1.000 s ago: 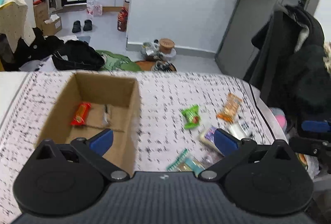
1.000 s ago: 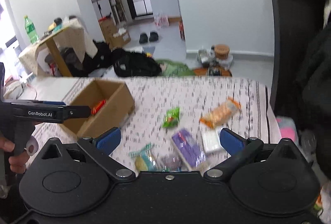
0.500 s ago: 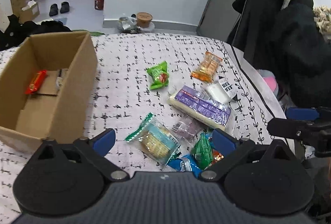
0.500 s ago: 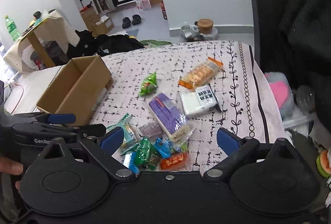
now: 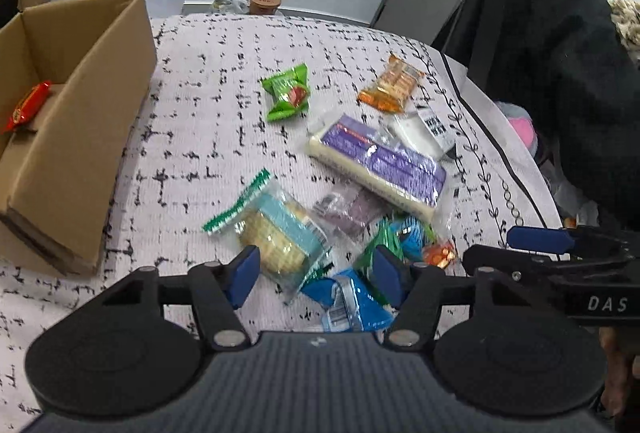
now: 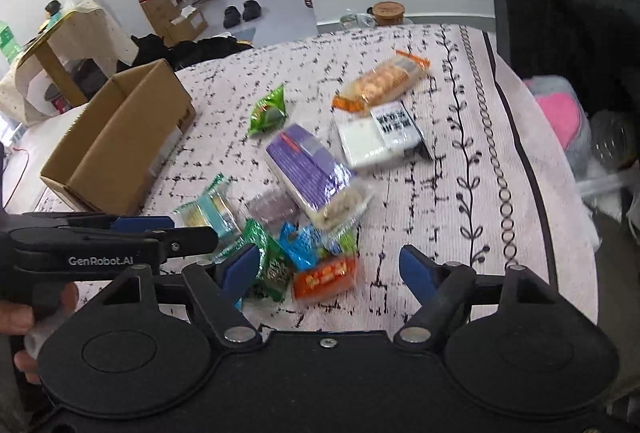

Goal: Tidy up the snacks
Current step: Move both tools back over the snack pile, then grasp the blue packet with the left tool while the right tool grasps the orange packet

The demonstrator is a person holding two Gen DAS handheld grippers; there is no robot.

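Observation:
Several snack packets lie in a loose pile on the patterned tablecloth [image 5: 192, 129]. A teal cracker pack [image 5: 280, 229], a blue packet [image 5: 352, 305] and a purple pack [image 5: 380, 165] are nearest. My left gripper [image 5: 316, 275] is open, low over the cracker pack and blue packet. My right gripper [image 6: 332, 269] is open over an orange packet [image 6: 326, 277] and a green packet [image 6: 272, 265]. A cardboard box [image 5: 76, 121] at the left holds a red snack bar [image 5: 26, 107].
A green packet [image 5: 288, 91], an orange biscuit pack [image 5: 390, 85] and a white pack [image 6: 380, 137] lie farther back. Dark coats [image 5: 560, 53] hang at the table's right edge. The box also shows in the right wrist view [image 6: 120, 137].
Both grippers have come down and forward toward the snack pile, which now fills the near view. The left gripper's jaws have narrowed but stay open.

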